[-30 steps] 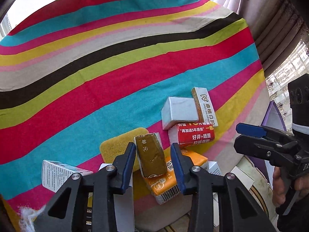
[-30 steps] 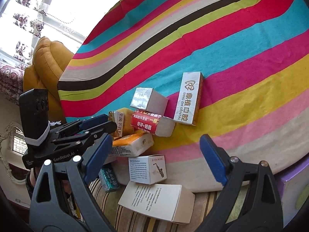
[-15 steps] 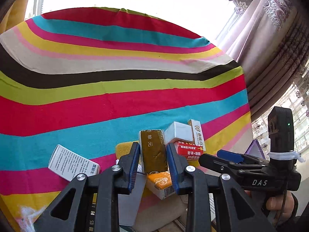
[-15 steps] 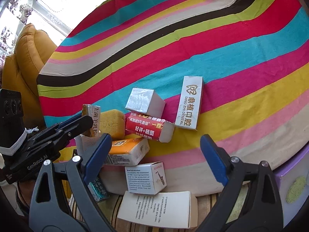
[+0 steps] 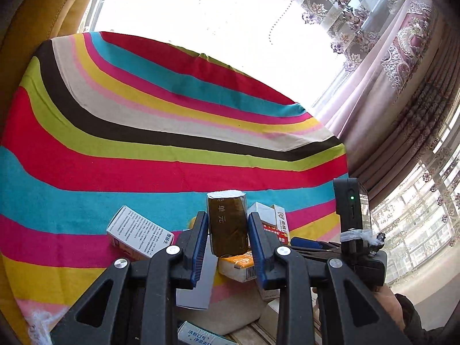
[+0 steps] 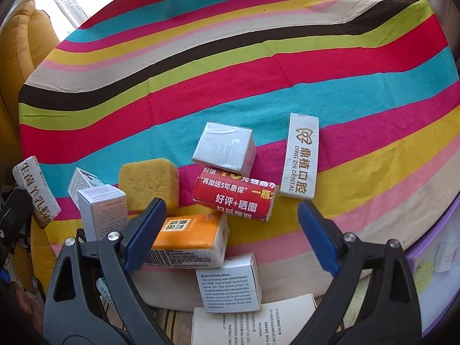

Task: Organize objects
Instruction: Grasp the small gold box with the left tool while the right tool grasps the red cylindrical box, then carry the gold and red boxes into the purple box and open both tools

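The left gripper [image 5: 228, 231] clenches the brown pack [image 5: 227, 224] by its lower end, so it may tip out; the right gripper [image 6: 233, 224] hangs open.

White leaflet [image 6: 253, 323] cut by bottom edge

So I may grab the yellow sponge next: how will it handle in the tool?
The yellow sponge looks porous and thick, so probably light and squashy under the pads. Its flat block shape should not roll. Boxes crowd its near edge, so neighbours may shift.
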`<state>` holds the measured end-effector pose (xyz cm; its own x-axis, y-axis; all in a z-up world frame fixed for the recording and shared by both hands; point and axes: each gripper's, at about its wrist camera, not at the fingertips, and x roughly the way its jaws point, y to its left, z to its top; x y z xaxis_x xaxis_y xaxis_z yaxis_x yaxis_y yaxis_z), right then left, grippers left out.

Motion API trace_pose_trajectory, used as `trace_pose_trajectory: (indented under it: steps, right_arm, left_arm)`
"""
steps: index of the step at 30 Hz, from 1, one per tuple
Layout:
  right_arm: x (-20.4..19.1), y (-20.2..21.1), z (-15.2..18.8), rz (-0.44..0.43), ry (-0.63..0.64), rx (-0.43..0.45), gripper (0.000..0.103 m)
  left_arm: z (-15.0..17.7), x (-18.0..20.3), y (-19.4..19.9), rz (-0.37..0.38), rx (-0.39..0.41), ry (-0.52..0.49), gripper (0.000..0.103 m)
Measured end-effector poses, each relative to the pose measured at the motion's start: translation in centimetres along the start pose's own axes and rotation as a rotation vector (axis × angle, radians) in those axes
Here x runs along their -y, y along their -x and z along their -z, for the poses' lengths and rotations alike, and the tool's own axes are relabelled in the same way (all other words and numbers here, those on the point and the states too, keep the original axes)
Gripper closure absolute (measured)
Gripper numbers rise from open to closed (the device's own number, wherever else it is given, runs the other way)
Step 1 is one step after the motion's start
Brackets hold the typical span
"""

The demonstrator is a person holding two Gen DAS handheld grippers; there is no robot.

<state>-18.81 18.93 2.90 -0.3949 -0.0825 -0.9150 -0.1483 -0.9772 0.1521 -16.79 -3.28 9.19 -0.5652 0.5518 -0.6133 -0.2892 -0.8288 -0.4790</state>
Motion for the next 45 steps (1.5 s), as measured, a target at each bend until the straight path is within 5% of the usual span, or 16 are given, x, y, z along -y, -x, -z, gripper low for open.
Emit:
trace_pose_trajectory:
  steps: [4,10,25,45]
  right_arm:
    - [-0.8,-0.9,0.0,0.04,0.031,-0.011,0.01]
    - [-0.5,-1.8,0.2,0.059,0.029,-0.028,0.039]
    - [1.2,2.2,1.9,0.017,0.065,0.12,0.039]
    - [8.9,8.3,7.0,0.145,0.029,0.246,0.04]
  left_arm:
    - [0.8,-0.5,-0.1,0.017,0.0,0.018,0.073]
    - [1.7,-0.9,0.8,0.025,0.026,0.029,0.073]
    - [4.2,0.7,1.6,0.071,0.057,0.015,0.073]
    - [8.6,10.1,-2.0,0.196,-0.058,-0.082,0.073]
